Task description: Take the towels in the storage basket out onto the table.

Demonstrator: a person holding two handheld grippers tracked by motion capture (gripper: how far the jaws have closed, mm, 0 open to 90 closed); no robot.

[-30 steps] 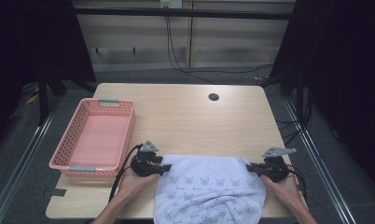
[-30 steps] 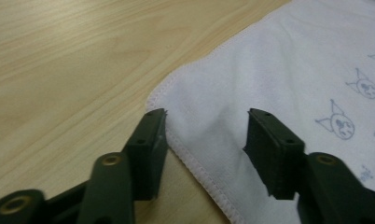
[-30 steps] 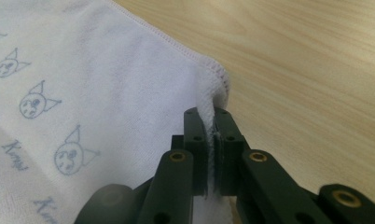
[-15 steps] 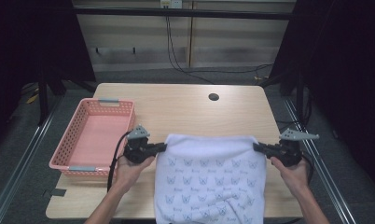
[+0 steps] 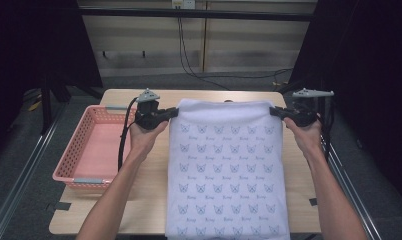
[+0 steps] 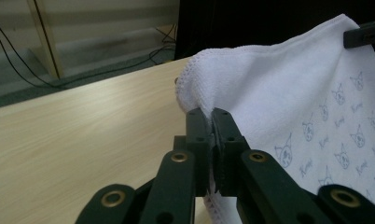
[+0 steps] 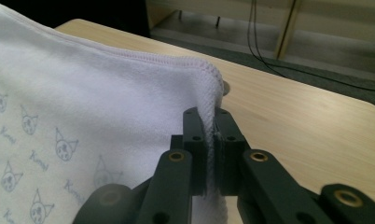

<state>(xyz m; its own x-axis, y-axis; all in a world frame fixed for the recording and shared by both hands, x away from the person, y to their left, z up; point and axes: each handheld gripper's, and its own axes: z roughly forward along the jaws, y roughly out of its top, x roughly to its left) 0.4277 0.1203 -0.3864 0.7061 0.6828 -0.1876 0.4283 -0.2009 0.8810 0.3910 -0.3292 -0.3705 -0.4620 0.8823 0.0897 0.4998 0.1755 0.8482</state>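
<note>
Both corners of the towel (image 5: 228, 165) have risen off the table's (image 5: 154, 200) near edge; my left gripper (image 5: 173, 113) and right gripper (image 5: 275, 111) pinch one each, stretching it above the tabletop. If either thin hem bite slips, that corner drops.

Soft terry cloth towel (image 5: 224, 160), matt wood-grain table (image 5: 154, 175), plastic basket (image 5: 71, 172)
</note>
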